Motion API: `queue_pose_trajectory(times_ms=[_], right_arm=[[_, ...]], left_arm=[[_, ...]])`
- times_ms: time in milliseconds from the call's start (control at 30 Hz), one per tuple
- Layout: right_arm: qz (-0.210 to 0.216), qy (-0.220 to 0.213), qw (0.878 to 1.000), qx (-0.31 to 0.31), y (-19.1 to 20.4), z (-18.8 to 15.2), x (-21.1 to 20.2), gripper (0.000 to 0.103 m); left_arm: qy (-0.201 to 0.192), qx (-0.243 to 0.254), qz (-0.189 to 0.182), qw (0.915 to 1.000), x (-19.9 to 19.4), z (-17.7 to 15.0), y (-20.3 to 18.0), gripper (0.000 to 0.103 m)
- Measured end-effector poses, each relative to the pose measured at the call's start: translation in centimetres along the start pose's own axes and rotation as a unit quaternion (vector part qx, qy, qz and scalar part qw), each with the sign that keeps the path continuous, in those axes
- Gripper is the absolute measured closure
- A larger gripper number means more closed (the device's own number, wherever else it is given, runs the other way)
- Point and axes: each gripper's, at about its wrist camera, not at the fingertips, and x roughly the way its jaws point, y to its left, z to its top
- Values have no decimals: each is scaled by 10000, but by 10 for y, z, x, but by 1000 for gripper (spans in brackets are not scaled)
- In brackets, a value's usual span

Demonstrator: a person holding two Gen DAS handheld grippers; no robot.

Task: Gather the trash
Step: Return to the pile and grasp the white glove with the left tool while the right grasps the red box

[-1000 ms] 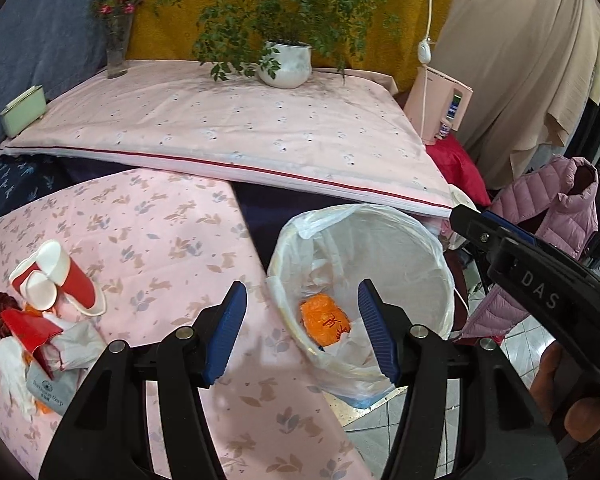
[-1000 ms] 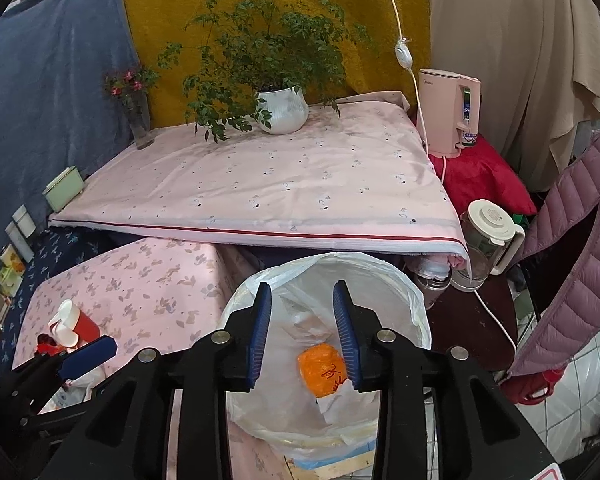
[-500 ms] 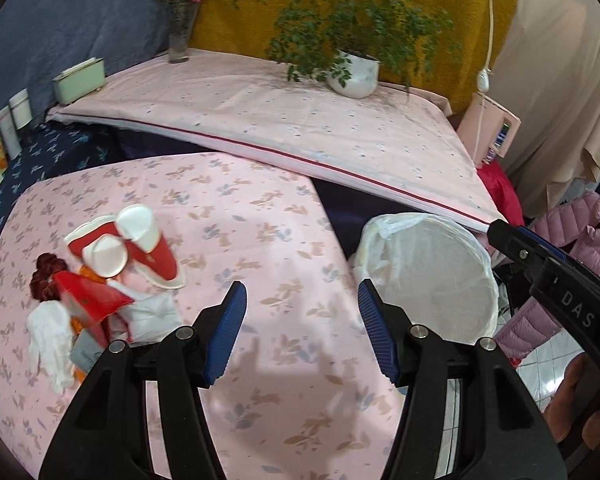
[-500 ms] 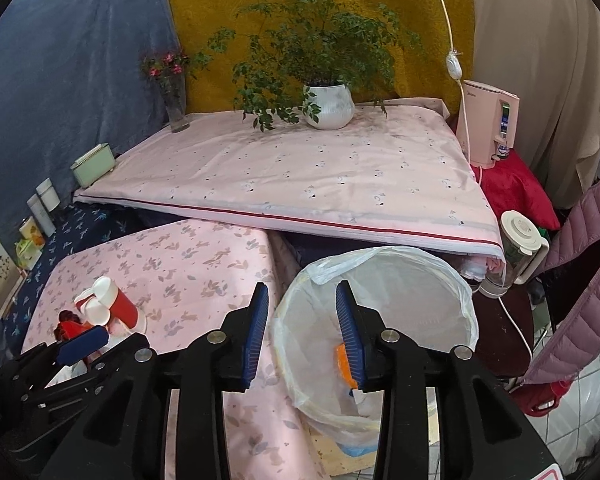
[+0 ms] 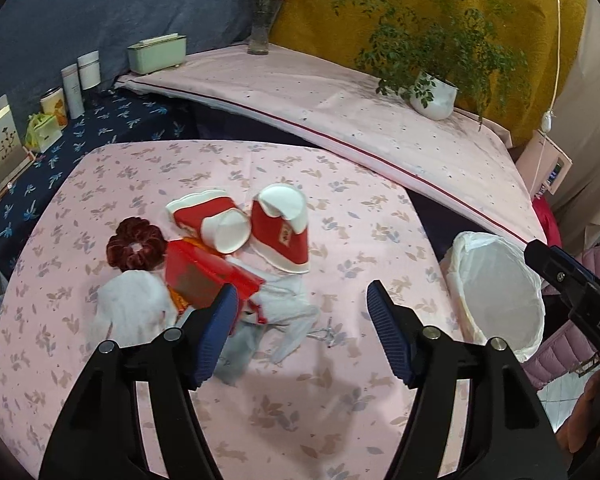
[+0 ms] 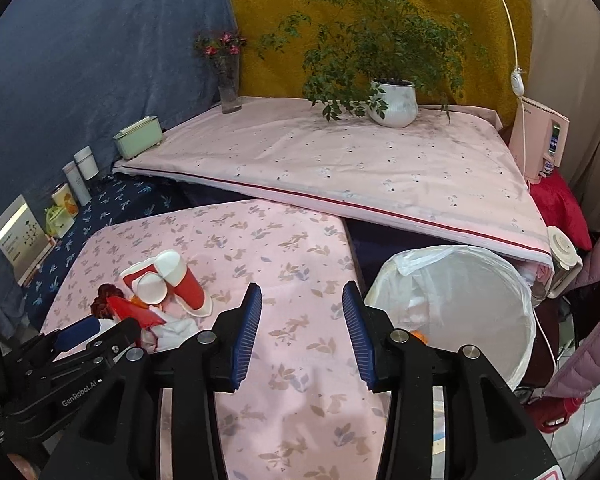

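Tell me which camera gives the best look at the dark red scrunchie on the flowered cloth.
The left wrist view. There the scrunchie shows as a whole ring with its centre hole, lying beside the red paper cups and the rest of the trash pile. In the right wrist view it is small, near the frame's left edge, and partly hidden behind a red wrapper.

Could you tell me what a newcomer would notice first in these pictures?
Probably the heap of litter on the pink flowered tablecloth: red-and-white paper cups lying on their sides, a red wrapper, crumpled white tissue and a dark red scrunchie. To its right, off the table edge, stands the white-lined trash bin. The left gripper, empty with jaws opening, points at the heap.
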Motion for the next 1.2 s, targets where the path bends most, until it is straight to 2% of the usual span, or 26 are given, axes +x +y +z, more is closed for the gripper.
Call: queue_pose_trajectory(times_ms=[367, 567, 667, 800, 933, 1200], right_arm=[[348, 236, 9987, -305, 60, -16, 15, 55], [511, 461, 9966, -455, 89, -30, 30, 55], [564, 593, 9955, -475, 100, -37, 40, 55], [693, 717, 9937, -517, 115, -42, 51, 55], [823, 767, 9916, -636, 133, -44, 62, 49], [912, 950, 9867, -951, 170, -44, 95, 49]], left_arm=[[103, -572, 642, 9962, 3, -12, 86, 35], [244, -851, 851, 9924, 10, -22, 122, 35], [339, -1006, 906, 9902, 16, -27, 139, 34], [445, -1218, 971, 9868, 26, -31, 159, 27], [613, -1402, 950, 9836, 41, -33, 175, 27], [887, -1632, 758, 9797, 71, -32, 192, 27]])
